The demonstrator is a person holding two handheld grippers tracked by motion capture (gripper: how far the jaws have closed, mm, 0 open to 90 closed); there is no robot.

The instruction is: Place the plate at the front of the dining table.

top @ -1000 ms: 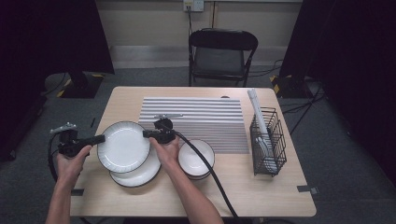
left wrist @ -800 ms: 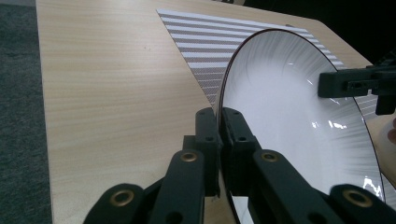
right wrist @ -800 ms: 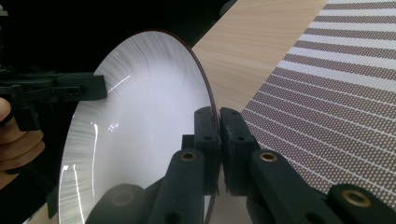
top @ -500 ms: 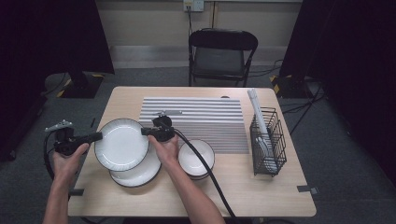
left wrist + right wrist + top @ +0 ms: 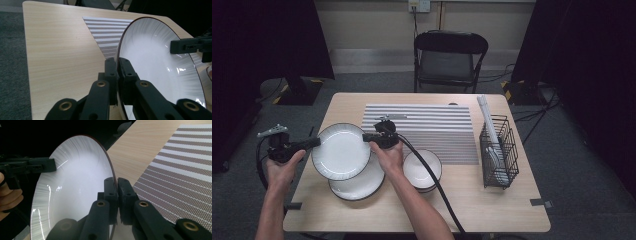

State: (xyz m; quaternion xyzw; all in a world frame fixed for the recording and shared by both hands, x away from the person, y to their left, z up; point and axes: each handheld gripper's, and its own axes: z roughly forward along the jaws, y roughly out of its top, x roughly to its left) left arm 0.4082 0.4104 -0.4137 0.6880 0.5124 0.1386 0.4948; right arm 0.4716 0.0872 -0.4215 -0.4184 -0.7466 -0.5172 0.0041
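So both tongs are clamped on the same white plate (image 5: 341,151), left tongs (image 5: 314,143) on its left rim, right tongs (image 5: 365,137) on the right rim, holding it up off the table (image 5: 422,210) over a second plate (image 5: 357,185). Next to that sit stacked bowls (image 5: 422,170). The black wire rack (image 5: 499,152) on the right has a couple of white plates standing in it.

A second plate (image 5: 357,184) lay flat on the wooden table (image 5: 492,205), just below the right gripper (image 5: 368,137). A bowl (image 5: 422,170) sat near that gripper's cable side, to its right. A striped mat (image 5: 432,131) spread beyond the bowl. Well apart to the right stood a black wire rack (image 5: 499,152). A folding chair (image 5: 449,60) stood behind the table.
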